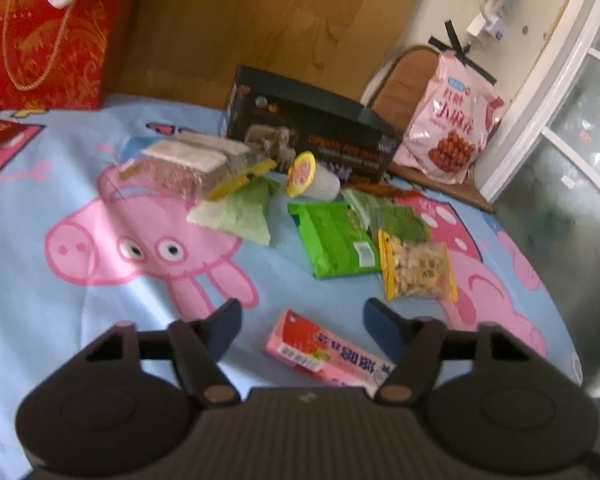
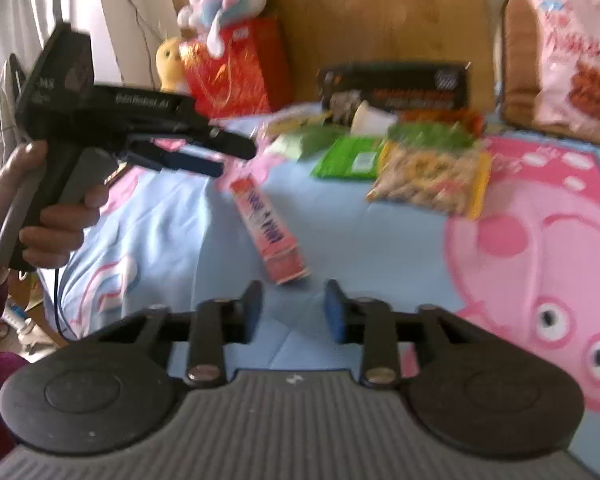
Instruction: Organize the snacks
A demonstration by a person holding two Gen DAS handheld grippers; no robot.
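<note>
The right wrist view is smeared by motion, so print on the packets cannot be read. At its left edge the person's hand (image 2: 56, 216) grips the handle of the left gripper (image 2: 236, 156), its fingers spread with nothing between them; the forearm is cut off by the frame.

In the left wrist view the left gripper (image 1: 302, 314) hangs released above the pink snack box (image 1: 324, 350), which lies flat on the blue pig-print sheet (image 1: 40, 300); the box's near end is hidden under the right finger (image 1: 382, 320). Beyond it lie a green packet (image 1: 334, 240) and, just to the right, a yellow-edged nut bag (image 1: 418, 270), with a black carton (image 1: 308, 128) behind them.

In the right wrist view the right gripper (image 2: 294, 310) is likewise released and empty, the pink snack box (image 2: 270, 232) just ahead of its fingertips, tilted away leftward.
</note>
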